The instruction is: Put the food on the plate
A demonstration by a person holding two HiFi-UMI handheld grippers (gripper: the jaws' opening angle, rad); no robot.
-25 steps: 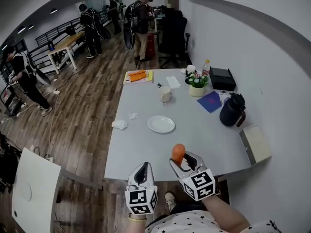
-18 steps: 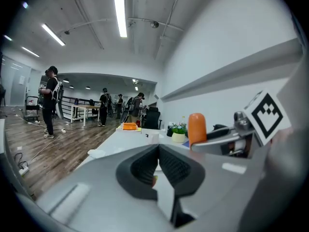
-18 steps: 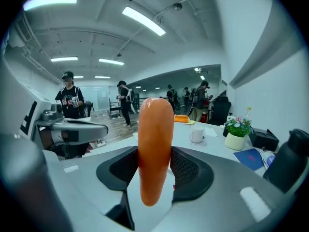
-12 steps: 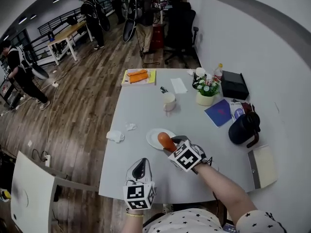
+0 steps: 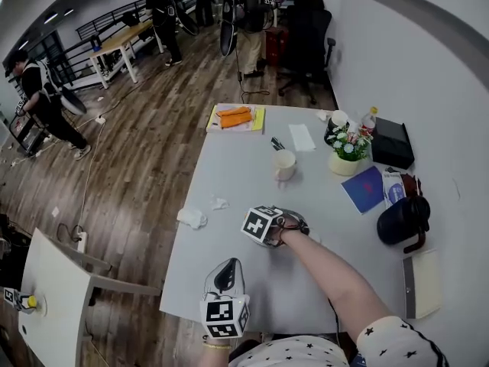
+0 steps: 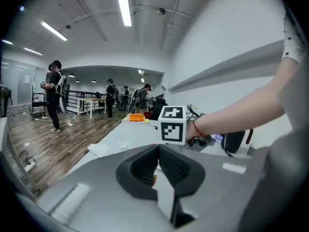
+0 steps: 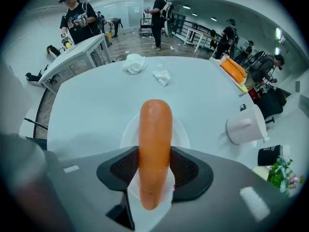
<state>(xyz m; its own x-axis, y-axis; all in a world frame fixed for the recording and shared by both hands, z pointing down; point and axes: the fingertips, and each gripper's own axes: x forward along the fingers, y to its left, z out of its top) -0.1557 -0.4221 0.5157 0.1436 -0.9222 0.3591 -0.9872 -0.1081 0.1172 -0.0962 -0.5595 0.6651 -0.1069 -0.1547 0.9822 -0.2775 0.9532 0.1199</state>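
Right gripper (image 7: pixel 154 172) clamps sausage (image 7: pixel 155 129) over plate (image 7: pixel 128 132), within rim; open table (image 7: pixel 91 100) around.

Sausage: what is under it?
A white plate on the grey table lies under the sausage, which the right gripper holds. Sausage and gripper cover the plate's middle, so whether they touch cannot be seen.

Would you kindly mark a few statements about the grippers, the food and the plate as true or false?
1. The right gripper grips the orange sausage. True.
2. The sausage lies released on the white plate. False: it is clamped between the jaws, over the plate.
3. The left gripper is shut and empty. True.
4. The mug stands on the plate. False: it stands on the table, apart from the plate.
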